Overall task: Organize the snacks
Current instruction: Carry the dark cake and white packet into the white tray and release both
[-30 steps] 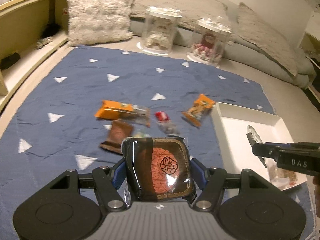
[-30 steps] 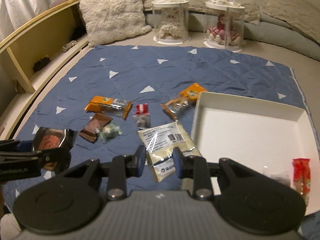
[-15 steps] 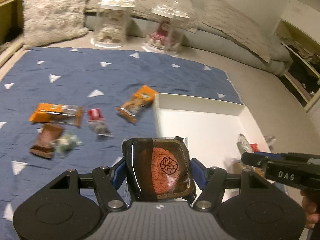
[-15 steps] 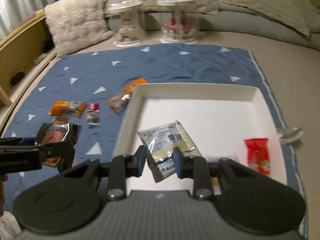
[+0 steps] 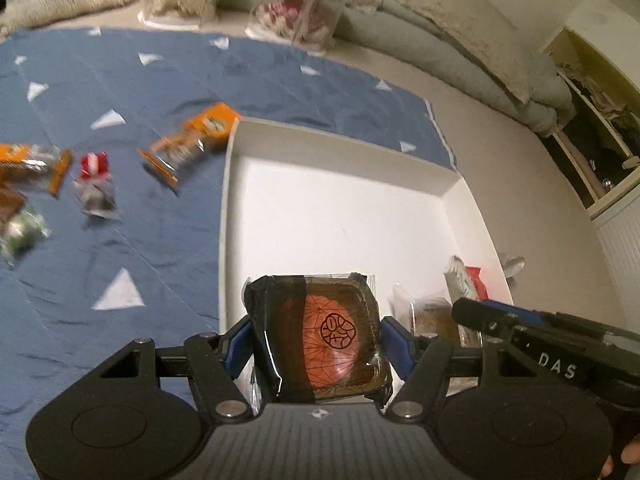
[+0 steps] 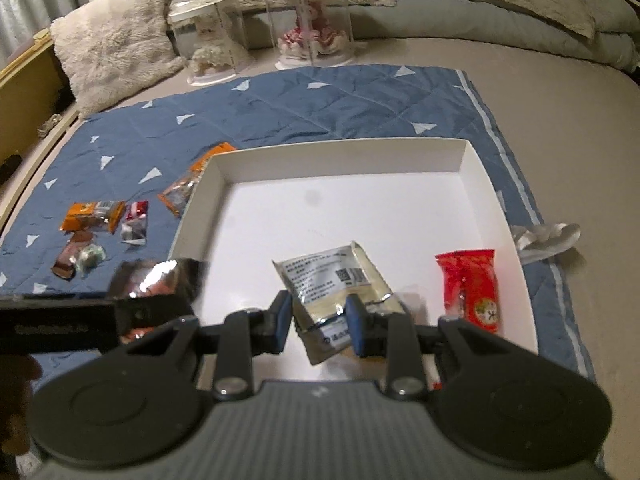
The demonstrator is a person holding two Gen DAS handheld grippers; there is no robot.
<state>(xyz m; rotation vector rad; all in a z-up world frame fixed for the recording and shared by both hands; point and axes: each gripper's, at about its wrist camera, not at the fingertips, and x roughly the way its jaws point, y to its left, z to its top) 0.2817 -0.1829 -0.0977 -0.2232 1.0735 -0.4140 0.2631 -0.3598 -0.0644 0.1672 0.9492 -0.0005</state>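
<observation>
My left gripper (image 5: pixel 316 340) is shut on a dark square snack pack with an orange web pattern (image 5: pixel 320 332), held over the near left corner of the white tray (image 5: pixel 336 132). My right gripper (image 6: pixel 318 318) is shut on a pale foil sachet with printed text (image 6: pixel 332 280), hanging above the tray's (image 6: pixel 340 146) near middle. A red packet (image 6: pixel 472 288) lies inside the tray at the near right. In the left wrist view the right gripper (image 5: pixel 472 312) enters from the right. Several loose snacks lie on the blue blanket (image 6: pixel 280 100): an orange pack (image 5: pixel 192 136) and a red-topped small pack (image 5: pixel 94 180).
Two clear display cases (image 6: pixel 308 20) and a fluffy cushion (image 6: pixel 112 56) stand behind the blanket. A wooden shelf (image 6: pixel 24 92) runs along the left. A crumpled silver wrapper (image 6: pixel 544 236) lies just right of the tray. A cabinet (image 5: pixel 600 128) stands at far right.
Both grippers have swung right from over the blanket to above the tray and sunk a little, each keeping its pack. The loose snacks now lie to the left.
</observation>
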